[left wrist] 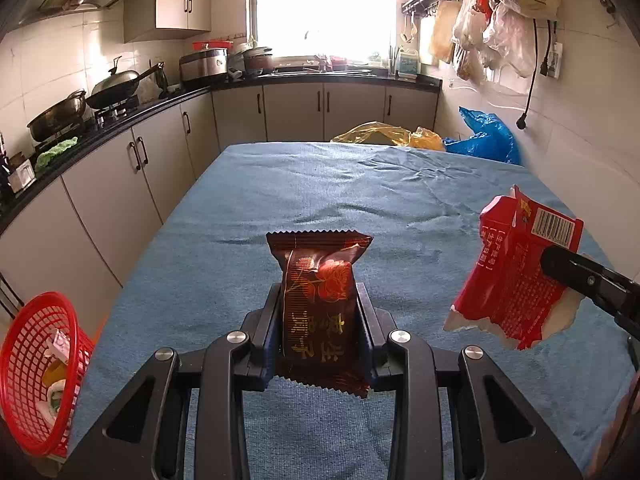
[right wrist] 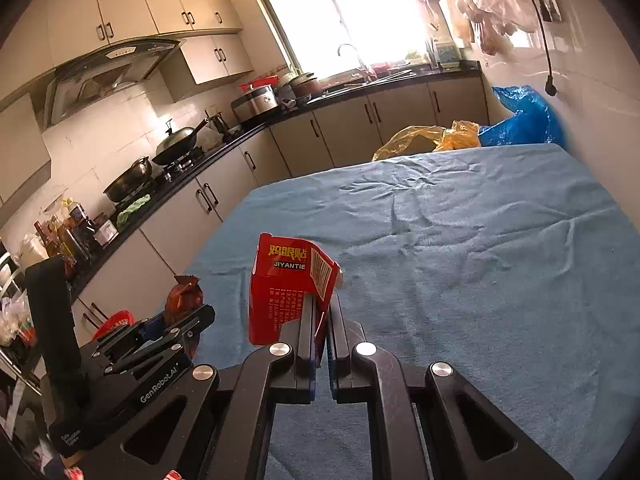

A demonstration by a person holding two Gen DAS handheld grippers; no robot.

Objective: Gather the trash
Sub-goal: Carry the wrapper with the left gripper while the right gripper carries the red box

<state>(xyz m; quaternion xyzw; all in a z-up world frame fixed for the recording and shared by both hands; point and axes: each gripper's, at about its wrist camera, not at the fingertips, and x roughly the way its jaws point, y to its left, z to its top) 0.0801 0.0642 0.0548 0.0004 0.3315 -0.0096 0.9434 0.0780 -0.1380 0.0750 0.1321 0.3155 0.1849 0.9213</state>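
Both pieces of trash I can see are already off the table and in my grip, so the picking-up half looks done — what is left, as I judge it, is carrying them to the bin and letting go.

My left gripper, at the bottom centre of the left wrist view, pinches a dark brown snack packet upright between its pads, the crimped top edge standing above the fingers. My right gripper is pressed nearly flat together on a torn red carton; in the left wrist view that same carton hangs at the right edge of the frame, held by its ragged lower corner, clear of the cloth.

The blue tablecloth shows no other litter in either view — only wrinkles. Beyond its far edge, in the upper middle of the frame, sit a yellow plastic bag and a blue plastic bag; I cannot tell what is in them.

The red mesh basket sits at the lower left of the left wrist view, beside and below the table edge, tipped toward me. It already holds a few scraps: something white and something yellowish, too small to name. Neither of my two pieces is in it yet.
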